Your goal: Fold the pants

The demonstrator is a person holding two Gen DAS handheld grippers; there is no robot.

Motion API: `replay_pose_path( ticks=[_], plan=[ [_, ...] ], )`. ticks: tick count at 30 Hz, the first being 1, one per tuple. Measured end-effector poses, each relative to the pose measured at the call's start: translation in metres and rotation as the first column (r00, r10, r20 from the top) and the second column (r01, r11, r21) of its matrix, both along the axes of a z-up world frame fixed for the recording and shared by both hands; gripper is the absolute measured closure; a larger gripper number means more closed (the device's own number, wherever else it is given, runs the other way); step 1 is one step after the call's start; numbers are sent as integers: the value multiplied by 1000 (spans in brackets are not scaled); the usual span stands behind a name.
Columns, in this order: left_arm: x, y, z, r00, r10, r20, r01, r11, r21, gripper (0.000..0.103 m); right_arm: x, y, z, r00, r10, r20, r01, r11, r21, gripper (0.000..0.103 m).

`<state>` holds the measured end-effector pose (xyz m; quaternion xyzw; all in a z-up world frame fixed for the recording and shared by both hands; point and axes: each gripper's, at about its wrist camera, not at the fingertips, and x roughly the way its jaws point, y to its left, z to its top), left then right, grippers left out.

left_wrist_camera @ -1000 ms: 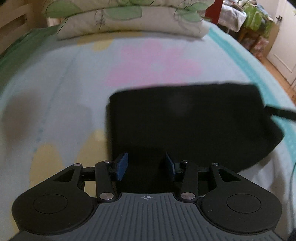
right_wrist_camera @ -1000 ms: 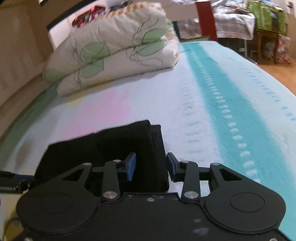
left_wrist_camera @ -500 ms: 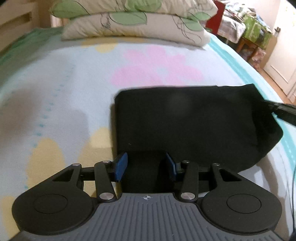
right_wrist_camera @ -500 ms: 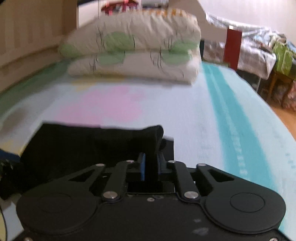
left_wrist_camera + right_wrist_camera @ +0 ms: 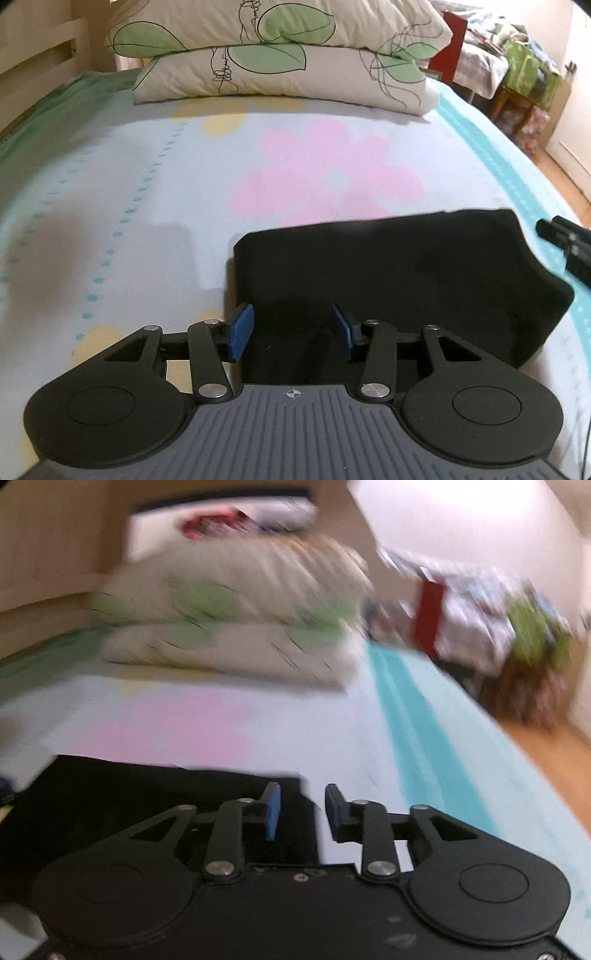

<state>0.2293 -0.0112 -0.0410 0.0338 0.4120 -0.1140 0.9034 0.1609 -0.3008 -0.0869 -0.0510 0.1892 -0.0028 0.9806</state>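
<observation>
The black pants (image 5: 388, 266) lie folded into a flat, thick rectangle on the flowered bed sheet (image 5: 147, 184). My left gripper (image 5: 291, 328) hovers over their near left corner, blue pads apart and nothing pinched. The right gripper (image 5: 565, 240) shows at the pants' right end in the left wrist view. In the blurred right wrist view the right gripper (image 5: 301, 808) is opening; the right edge of the pants (image 5: 147, 786) runs under the gap, and the pads do not press on it.
Two stacked leaf-print pillows (image 5: 280, 55) lie at the head of the bed, also blurred in the right wrist view as pillows (image 5: 236, 627). A teal stripe (image 5: 424, 738) runs along the bed's right side. Beyond it are wooden floor (image 5: 546, 760) and cluttered furniture (image 5: 524, 85).
The right gripper closed on the pants' right corner half a second ago and has since opened off it, rolling and shifting. The left gripper lifted slightly; its jaws stayed the same.
</observation>
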Motion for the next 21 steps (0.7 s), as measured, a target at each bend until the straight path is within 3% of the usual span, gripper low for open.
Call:
replay_pose_path(
  ticks=[3,6,8,10,12,21],
  plan=[
    [9,-11,-1,1000,-11,5,10,999,31,58,1,32,-4,991,131,-25,-132,988,-83,71],
    [22,-16,-14,999,-28,-37,31,997,71,58,14,47,-21,979,169,-114,-180,979,-91,72],
    [29,-9,-24,997,-25,-75,29,999,43,54,27,47,-39,973,113,-199,-138,984,-115,70],
    [32,-2,-24,995,-14,-95,14,1000,2,53,30,32,-42,980,99,-175,-103,995,-15,67],
    [33,-5,-22,994,-18,-109,20,1000,17,53,35,24,-38,978,88,-189,-78,995,63,69],
    [33,-5,-20,993,-8,-122,11,1000,24,51,20,24,-40,979,7,-202,-13,1000,-26,69]
  ],
)
